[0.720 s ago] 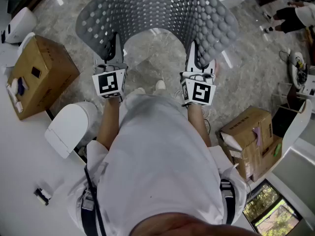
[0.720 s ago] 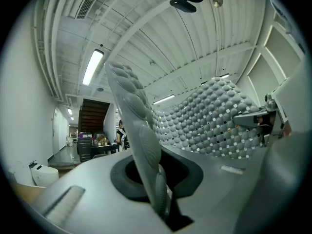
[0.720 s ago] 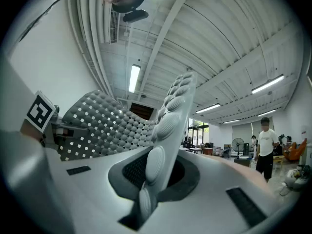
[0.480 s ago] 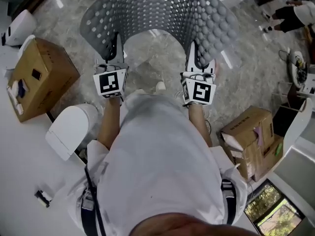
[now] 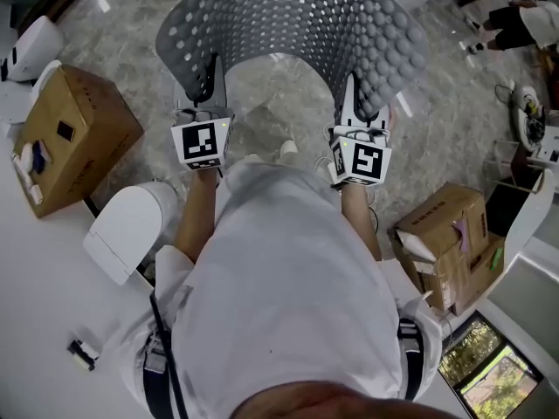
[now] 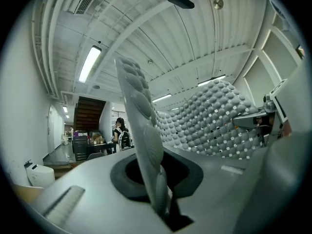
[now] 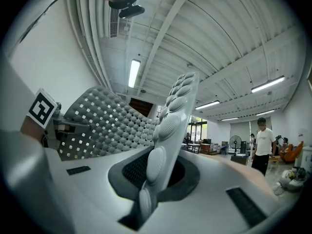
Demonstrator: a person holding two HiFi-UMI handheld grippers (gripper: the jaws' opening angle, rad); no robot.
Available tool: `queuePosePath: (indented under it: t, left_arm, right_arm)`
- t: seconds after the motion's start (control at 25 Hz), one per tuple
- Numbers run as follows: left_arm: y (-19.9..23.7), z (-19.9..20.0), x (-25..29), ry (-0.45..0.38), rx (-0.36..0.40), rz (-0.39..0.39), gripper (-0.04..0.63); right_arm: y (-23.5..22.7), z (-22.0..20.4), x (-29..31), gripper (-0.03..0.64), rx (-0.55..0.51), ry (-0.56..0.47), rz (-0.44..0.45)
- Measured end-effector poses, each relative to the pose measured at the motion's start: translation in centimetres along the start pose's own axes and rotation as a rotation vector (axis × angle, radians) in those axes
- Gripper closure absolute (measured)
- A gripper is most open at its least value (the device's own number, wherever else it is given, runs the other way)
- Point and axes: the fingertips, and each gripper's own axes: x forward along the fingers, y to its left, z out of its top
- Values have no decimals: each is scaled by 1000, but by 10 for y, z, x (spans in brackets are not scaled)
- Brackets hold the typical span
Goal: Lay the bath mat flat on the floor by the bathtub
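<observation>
1. Grey marble floor (image 5: 445, 138): fills head view bkgd.
2. Grey perforated rubber bath mat w/ rounded nubs (image 5: 288, 16): 12 o'clock in head view, held up off the floor, bowed into an arch, not lying flat. Near edge pinched at two spots, L and R. Seen edge-on in the left gripper view (image 6: 146, 145) and the right gripper view (image 7: 170, 121).
3. Person's white shirt (image 5: 279, 304): centre to 6 o'clock.
4. Brown cardboard box (image 5: 74, 133): 9–10 o'clock, on floor.
5. Second brown cardboard box, flaps open (image 5: 445, 243): 4 o'clock.
6. White toilet, lid down (image 5: 131, 225): 8 o'clock, just beside item 4.
7. Left gripper (image 5: 208, 85): 11 o'clock, marker cube up; jaws clamped on mat's L edge (image 6: 161, 206).
8. Right gripper (image 5: 356, 94): 1 o'clock, marker cube up; jaws clamped on mat's R edge (image 7: 144, 204).
</observation>
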Motion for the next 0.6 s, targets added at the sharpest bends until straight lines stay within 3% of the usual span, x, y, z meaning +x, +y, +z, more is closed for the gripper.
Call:
queuePosePath:
  t: [0.32, 0.44, 0.52, 0.6]
  left_arm:
    - [-8, -21, 18, 20, -49, -35, 581]
    - [-17, -18, -46, 32, -55, -50, 581]
    - [-7, 31, -140, -105, -33, -25, 581]
    - [19, 121, -224, -364, 8, 30, 580]
  right_arm:
    - [-18, -23, -3, 595, -11, 76, -34]
    - [5, -14, -65, 595, -11, 94, -45]
    - [44, 49, -142, 596, -66, -33, -68]
    - [78, 154, -203, 596, -174, -276, -105]
